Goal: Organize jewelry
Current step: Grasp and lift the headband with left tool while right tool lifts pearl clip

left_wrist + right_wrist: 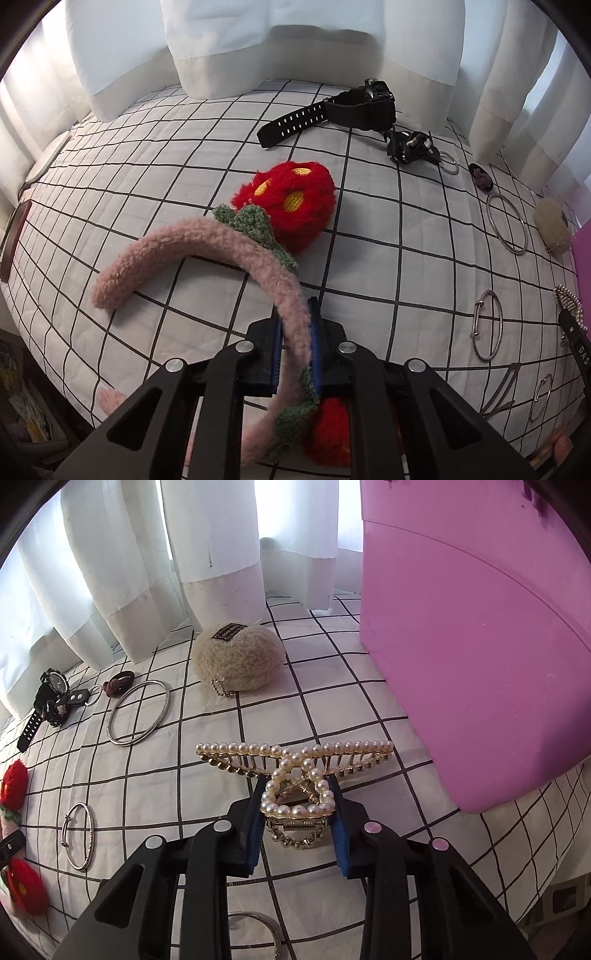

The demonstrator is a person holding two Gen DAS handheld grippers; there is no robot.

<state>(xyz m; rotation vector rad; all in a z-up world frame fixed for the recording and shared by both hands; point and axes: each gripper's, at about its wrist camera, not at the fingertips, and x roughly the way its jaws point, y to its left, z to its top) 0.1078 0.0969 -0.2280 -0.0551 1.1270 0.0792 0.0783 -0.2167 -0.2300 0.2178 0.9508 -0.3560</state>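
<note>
White curtains (236,44) hang along the back, daylight glowing through them, their cream hems (218,594) resting on the white grid-lined cover (166,177) that spreads across the whole surface. At the left edge sits a dark wooden frame (14,236), and clutter shows low in the corner.

Left gripper (295,332) is clamped tight, its two blue-padded fingers (276,354) nearly parallel, pinching the pink headband (207,243) between them, black linkage arms splayed back toward the camera. Right gripper (297,812) sits wider, blue pads (255,830) angled outward, pressed against either side of the pearl hair claw (295,775), which sits between the jaws.
</note>
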